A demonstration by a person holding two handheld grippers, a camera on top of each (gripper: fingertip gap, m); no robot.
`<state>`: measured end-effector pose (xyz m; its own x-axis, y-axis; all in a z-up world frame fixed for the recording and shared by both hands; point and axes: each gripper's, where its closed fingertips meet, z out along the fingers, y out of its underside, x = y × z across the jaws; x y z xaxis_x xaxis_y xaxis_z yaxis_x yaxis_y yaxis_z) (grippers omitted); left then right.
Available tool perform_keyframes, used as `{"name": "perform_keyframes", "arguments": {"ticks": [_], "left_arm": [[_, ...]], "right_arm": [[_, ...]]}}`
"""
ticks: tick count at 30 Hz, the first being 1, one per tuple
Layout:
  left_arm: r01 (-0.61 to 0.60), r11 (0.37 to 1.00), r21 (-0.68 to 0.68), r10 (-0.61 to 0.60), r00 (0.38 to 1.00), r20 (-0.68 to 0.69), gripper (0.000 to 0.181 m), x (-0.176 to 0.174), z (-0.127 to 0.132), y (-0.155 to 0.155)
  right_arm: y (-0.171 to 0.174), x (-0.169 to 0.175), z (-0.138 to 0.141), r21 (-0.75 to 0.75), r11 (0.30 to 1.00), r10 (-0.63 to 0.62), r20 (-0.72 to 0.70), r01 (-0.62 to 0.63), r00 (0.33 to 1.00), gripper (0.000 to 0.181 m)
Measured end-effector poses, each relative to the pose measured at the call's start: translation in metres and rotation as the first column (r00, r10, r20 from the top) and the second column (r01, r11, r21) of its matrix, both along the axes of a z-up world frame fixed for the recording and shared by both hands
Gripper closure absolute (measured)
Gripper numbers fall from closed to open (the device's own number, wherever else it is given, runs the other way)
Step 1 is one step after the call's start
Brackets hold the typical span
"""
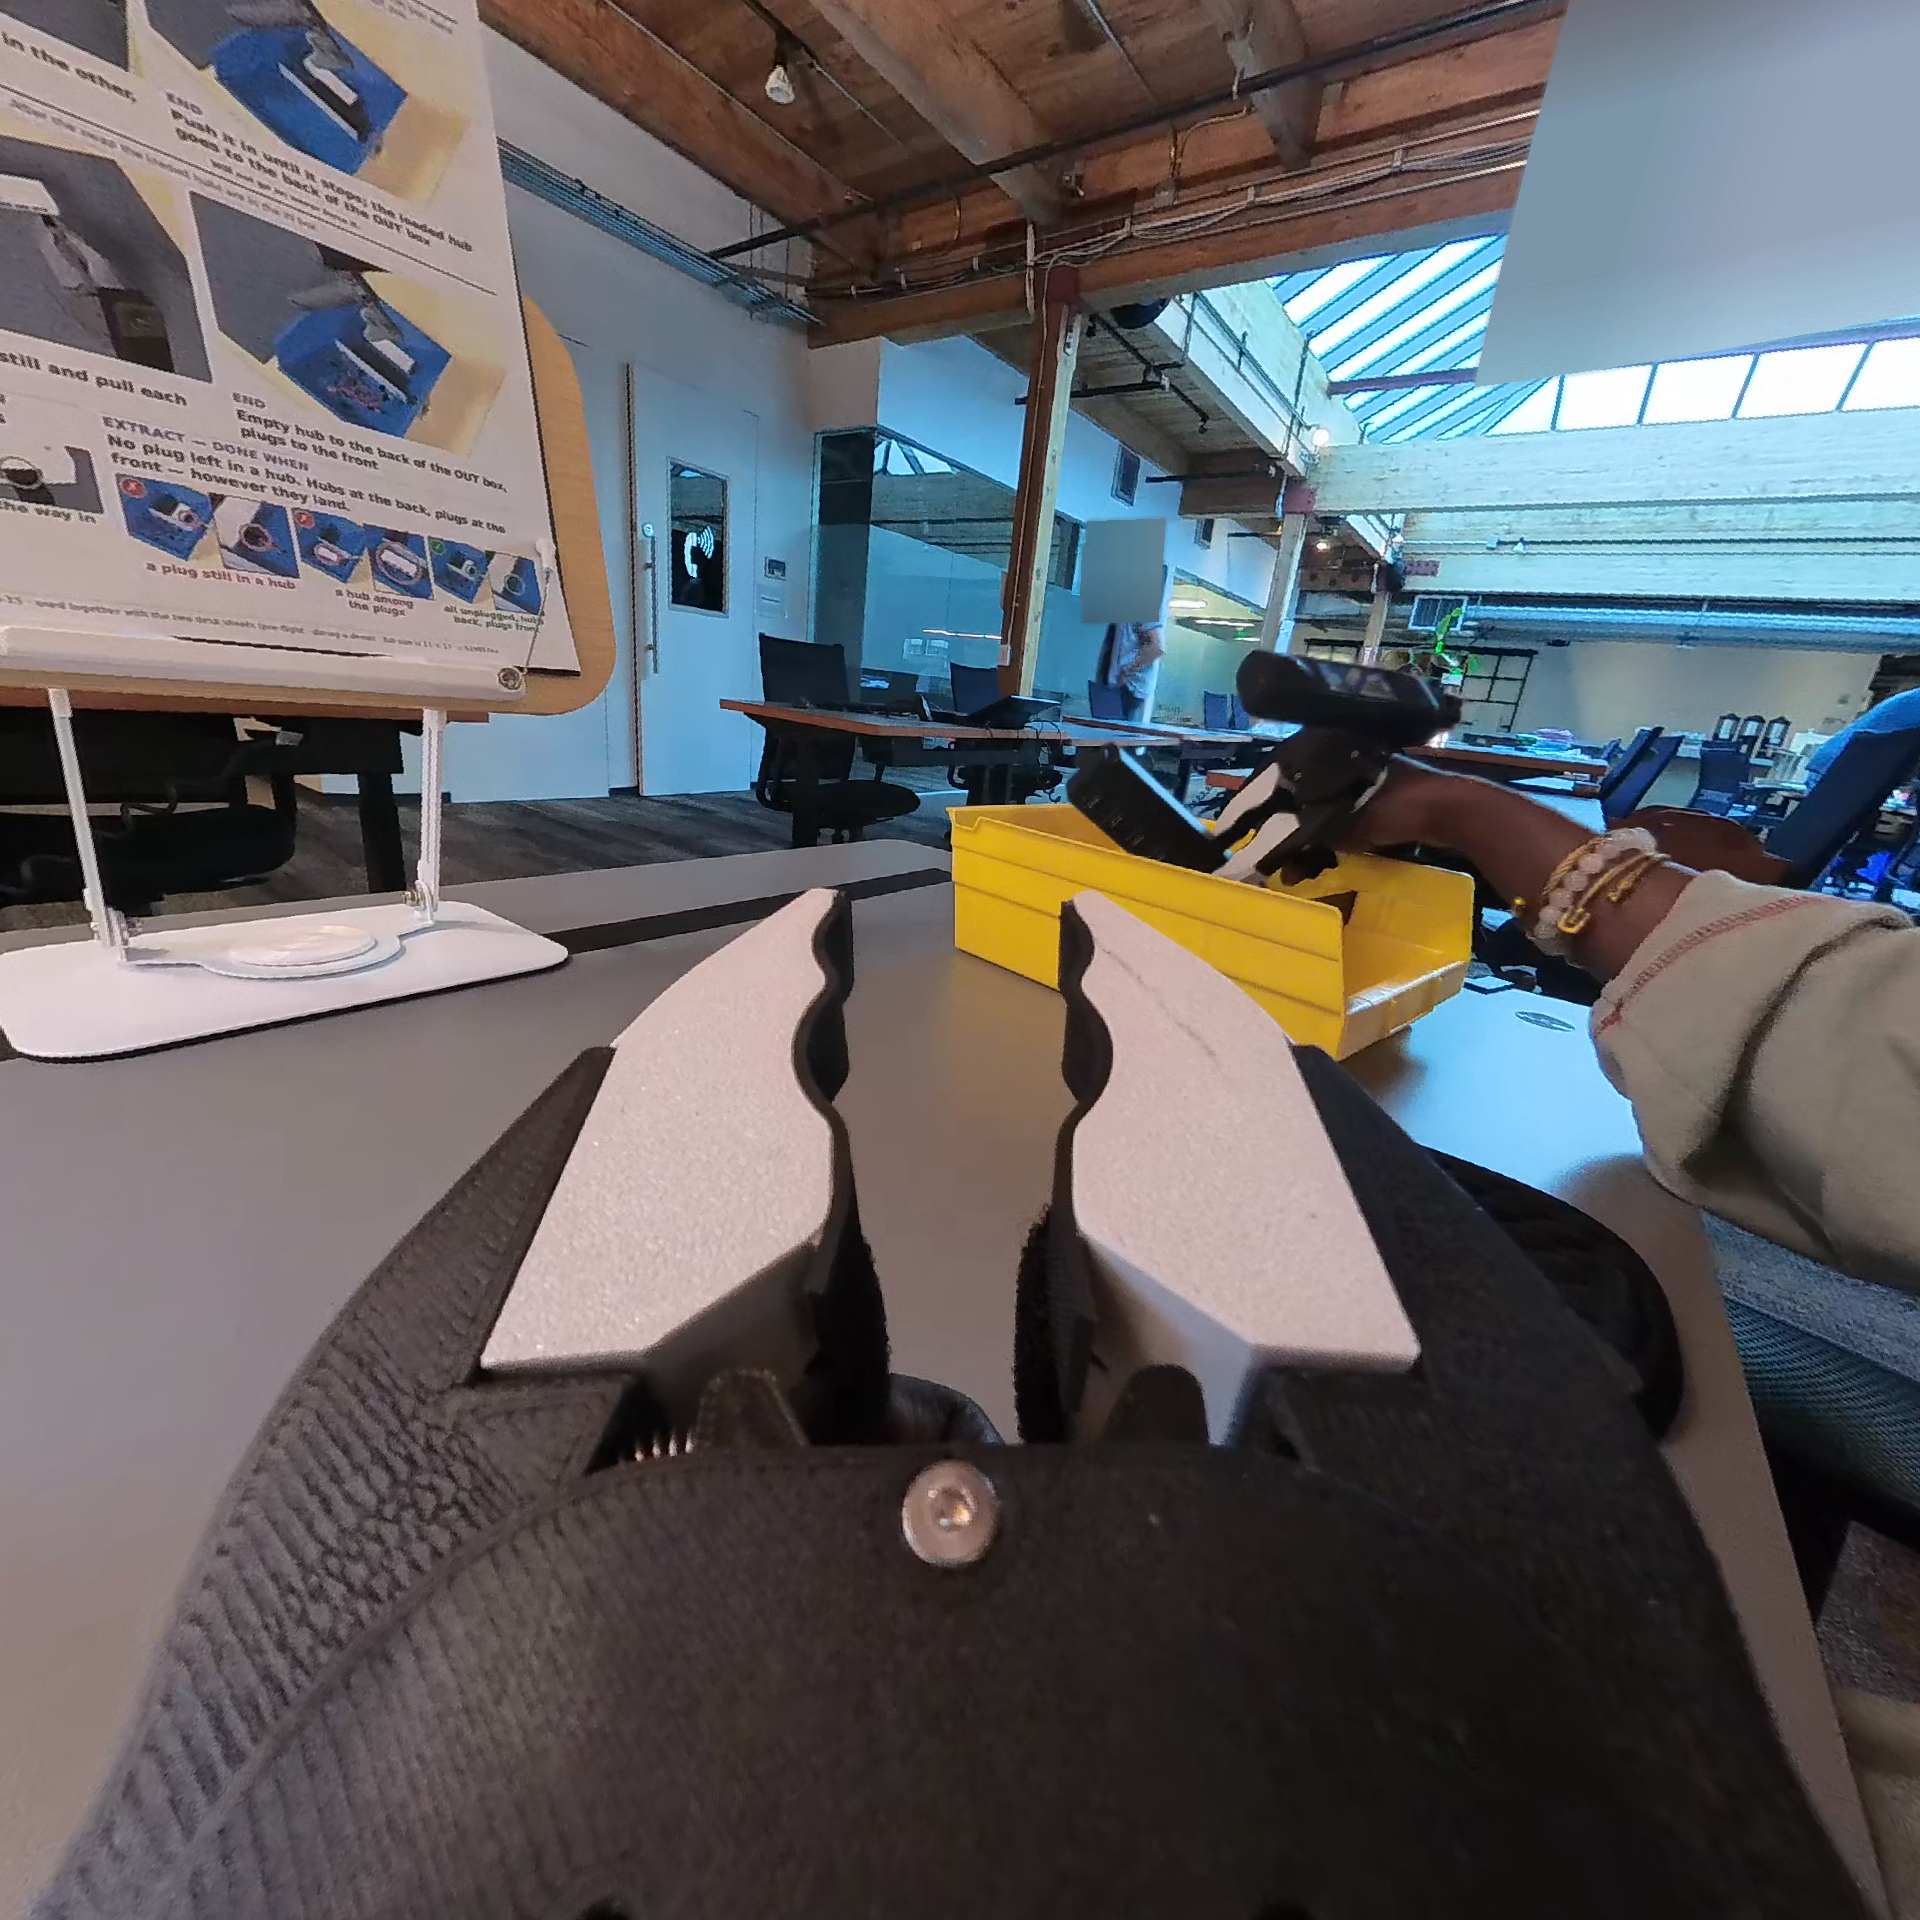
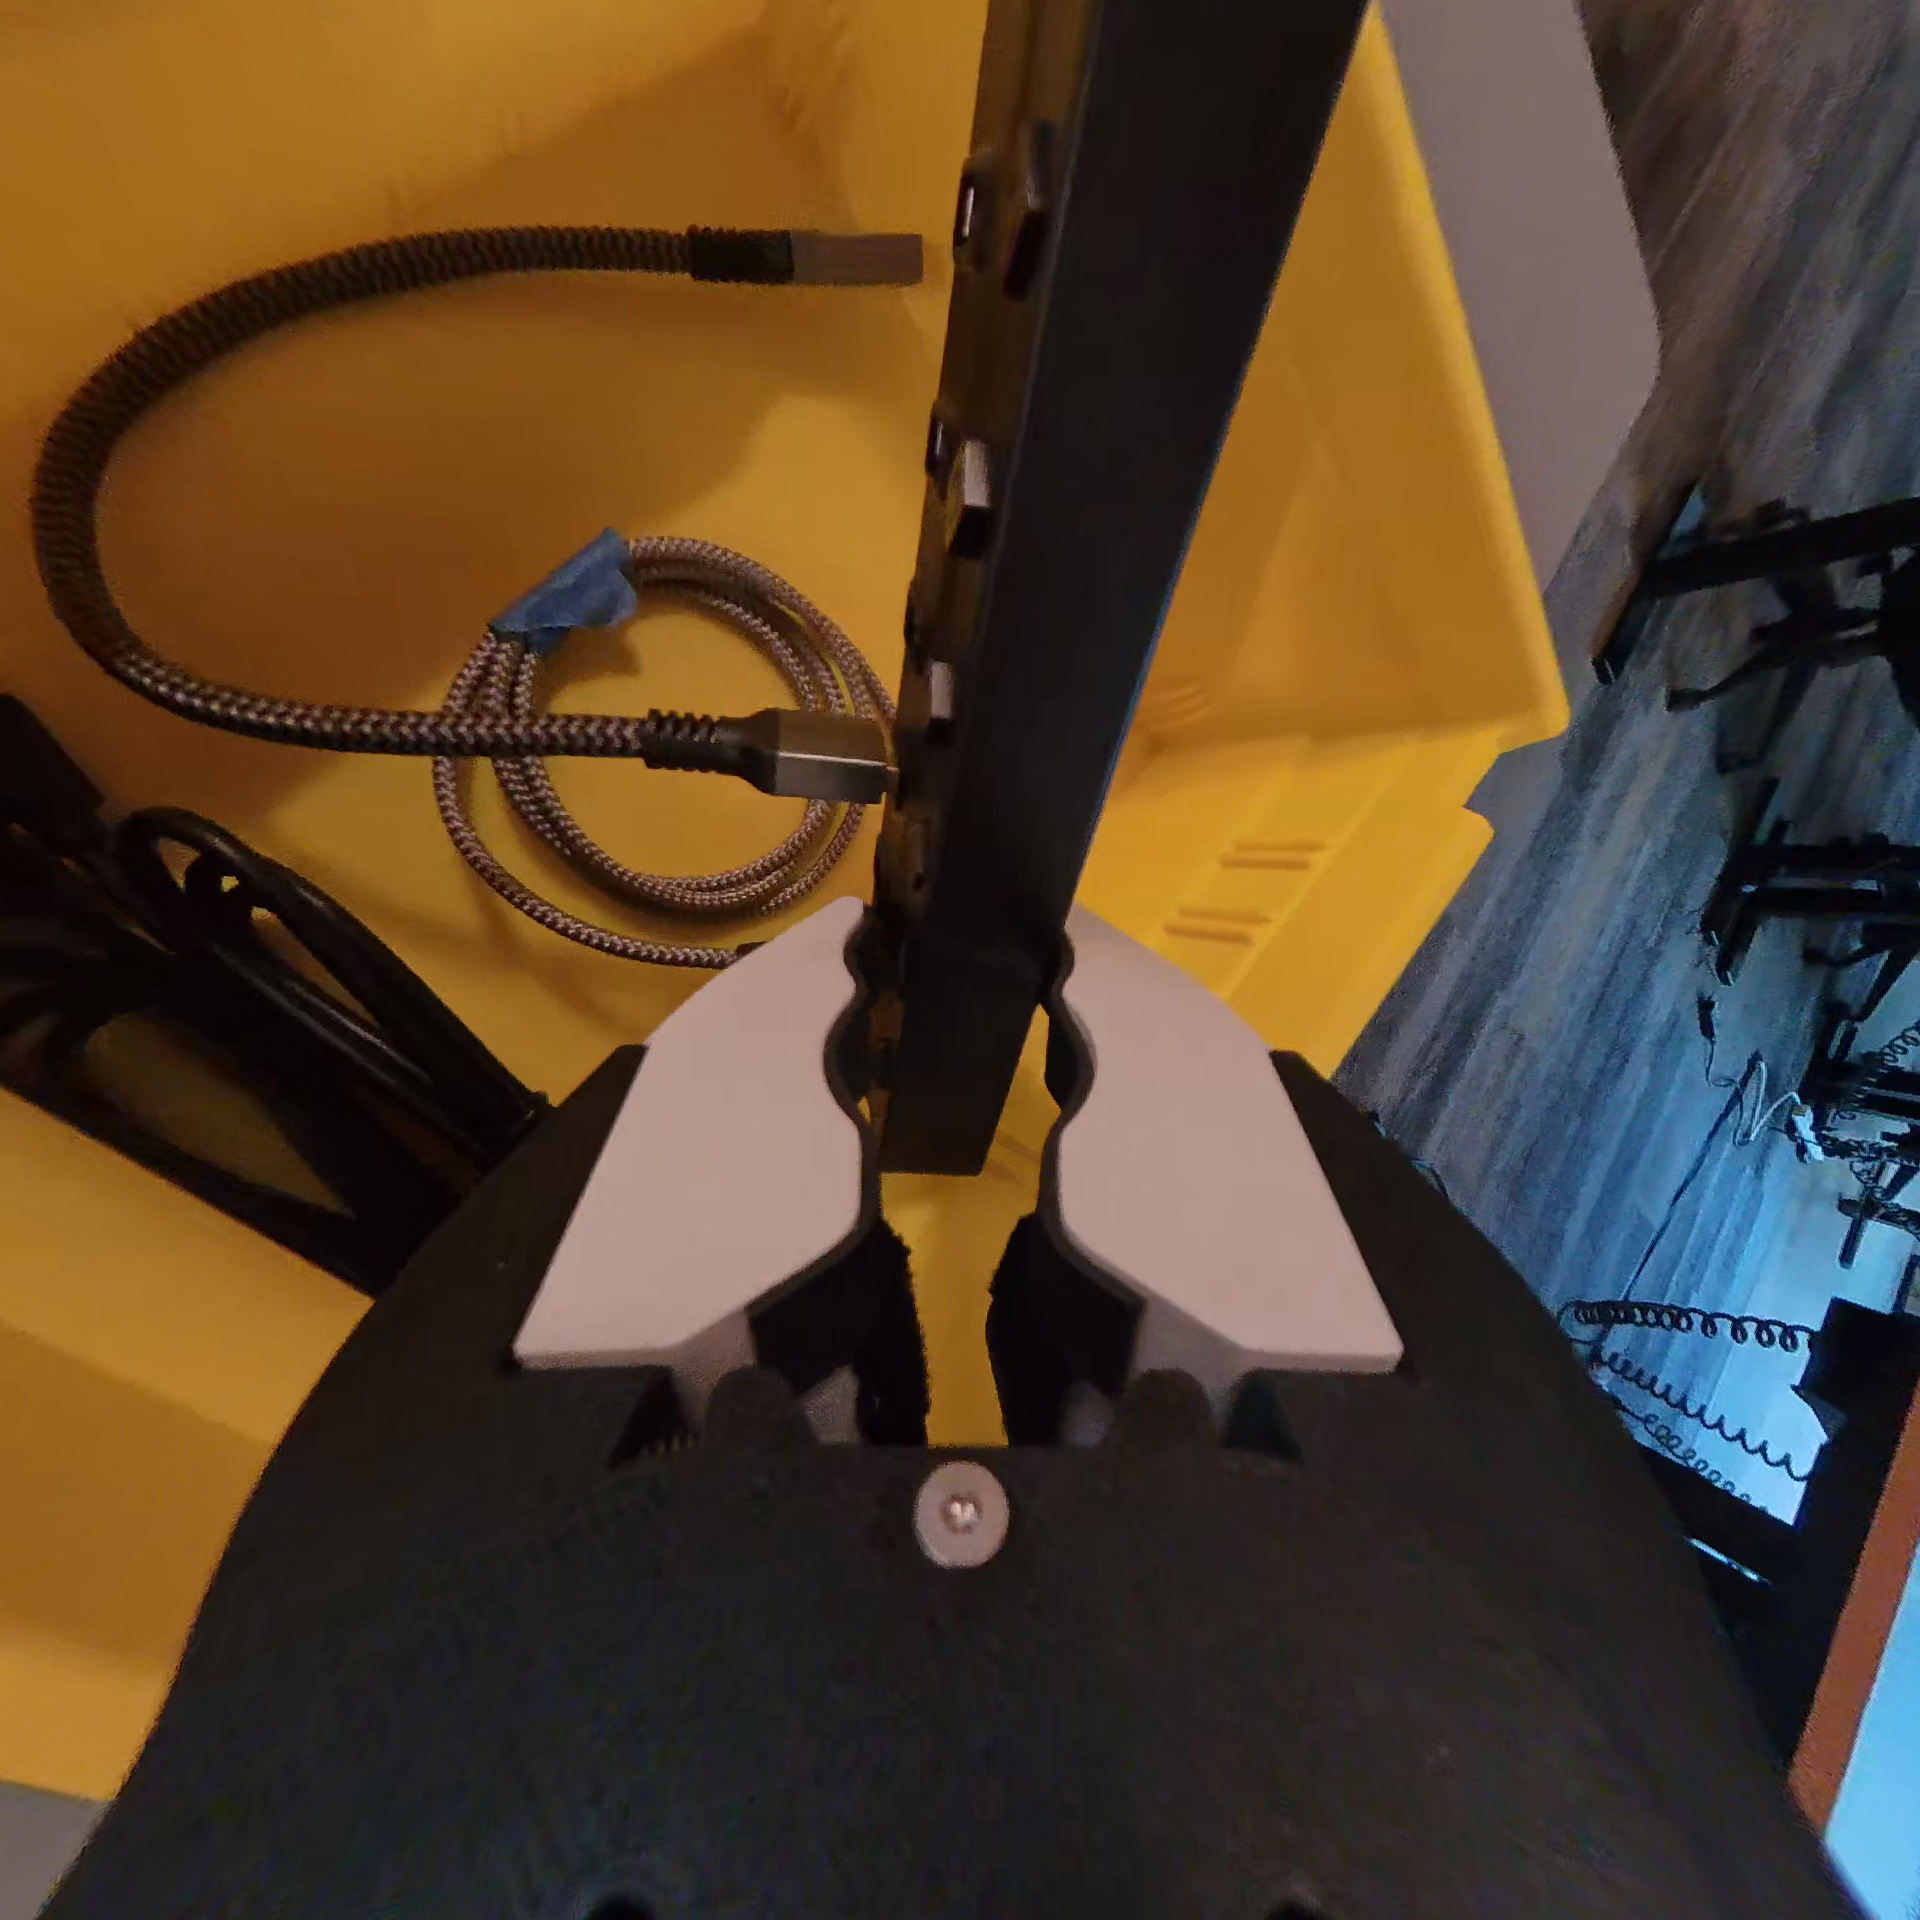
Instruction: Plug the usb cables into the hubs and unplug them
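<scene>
My right gripper [image 2: 961, 935] is shut on one end of a long black USB hub [image 2: 1091, 520] and holds it over a yellow bin [image 2: 364, 104]. A grey braided cable [image 2: 114, 436] lies in the bin, its coil [image 2: 665, 914] bound with blue tape. One metal plug [image 2: 821, 753] meets the hub's port side; I cannot tell if it is inserted. A second plug [image 2: 857, 260] ends just short of the hub. My left gripper [image 1: 954, 914] is open and empty, low over the grey table [image 1: 260, 1195]. The left wrist view shows the right gripper [image 1: 1278, 821] tilting the hub [image 1: 1138, 821] above the bin [image 1: 1143, 935].
An instruction sheet [image 1: 260, 312] on a white stand [image 1: 281, 966] stands at the table's left. A person's sleeved arm [image 1: 1766, 1060] reaches in from the right. Dark black items [image 2: 208, 987] lie at the bin's left side. Office desks and chairs stand beyond the table. One gripper's finger ends stand about 50 cm off the other's.
</scene>
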<state>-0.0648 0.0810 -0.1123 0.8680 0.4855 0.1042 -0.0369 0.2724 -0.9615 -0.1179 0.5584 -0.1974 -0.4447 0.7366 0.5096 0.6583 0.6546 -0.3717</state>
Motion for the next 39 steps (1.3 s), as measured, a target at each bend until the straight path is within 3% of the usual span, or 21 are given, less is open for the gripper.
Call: {"name": "perform_keyframes", "arguments": {"ticks": [12, 14, 16, 18, 20, 23, 25, 27, 29, 32, 35, 39], "left_arm": [[0.003, 1.000, -0.009, -0.003, 1.000, -0.001, 0.143, 0.000, -0.002, 0.001], [0.005, 1.000, -0.009, -0.005, 1.000, 0.000, 0.143, 0.001, -0.002, 0.001], [0.007, 1.000, -0.008, -0.007, 1.000, 0.001, 0.143, 0.001, -0.002, 0.001], [0.007, 1.000, -0.005, -0.007, 1.000, -0.001, 0.143, 0.001, -0.001, 0.001], [0.005, 1.000, -0.001, -0.005, 1.000, -0.003, 0.143, 0.001, -0.001, 0.000], [0.009, 1.000, -0.005, -0.009, 1.000, 0.002, 0.144, 0.001, -0.002, 0.001], [0.009, 1.000, -0.011, -0.009, 1.000, -0.003, 0.143, 0.001, -0.002, 0.002], [0.007, 1.000, -0.018, -0.007, 1.000, -0.012, 0.143, 0.002, -0.002, 0.003], [0.004, 1.000, -0.026, -0.004, 1.000, -0.025, 0.143, 0.004, -0.002, 0.004], [0.000, 0.999, -0.039, -0.001, 0.999, -0.041, 0.143, 0.006, -0.002, 0.005], [-0.004, 0.999, -0.048, 0.001, 0.998, -0.056, 0.143, 0.008, -0.002, 0.006], [0.014, 0.999, -0.051, -0.017, 0.998, -0.059, 0.143, 0.014, 0.002, 0.007]], "right_arm": [[-0.007, -0.015, -0.031, 0.037, 0.999, -0.051, 0.352, 0.040, 0.934, 0.149], [-0.009, -0.021, -0.035, 0.030, 0.999, -0.040, 0.344, 0.032, 0.938, 0.143], [-0.016, -0.025, -0.044, -0.033, 0.999, -0.022, 0.349, 0.035, 0.937, 0.122], [-0.019, -0.021, -0.043, -0.069, 0.993, -0.061, 0.366, 0.093, 0.929, 0.114], [-0.027, -0.025, -0.022, -0.152, 0.976, -0.115, 0.253, 0.157, 0.961, 0.122], [-0.043, -0.032, 0.037, -0.302, 0.938, -0.208, -0.090, 0.172, 0.974, 0.117], [-0.064, -0.027, 0.084, -0.383, 0.920, -0.217, -0.337, 0.077, 0.916, 0.098], [-0.097, -0.011, 0.127, -0.407, 0.910, -0.181, -0.559, -0.078, 0.809, 0.075], [-0.139, 0.013, 0.166, -0.414, 0.870, -0.152, -0.741, -0.267, 0.655, 0.057], [-0.206, 0.058, 0.206, -0.397, 0.731, -0.167, -0.893, -0.555, 0.418, 0.044], [-0.259, 0.090, 0.208, -0.307, 0.656, -0.151, -0.949, -0.689, 0.278, 0.045], [-0.300, 0.087, 0.167, -0.202, 0.715, -0.050, -0.970, -0.669, 0.239, 0.053]]}}
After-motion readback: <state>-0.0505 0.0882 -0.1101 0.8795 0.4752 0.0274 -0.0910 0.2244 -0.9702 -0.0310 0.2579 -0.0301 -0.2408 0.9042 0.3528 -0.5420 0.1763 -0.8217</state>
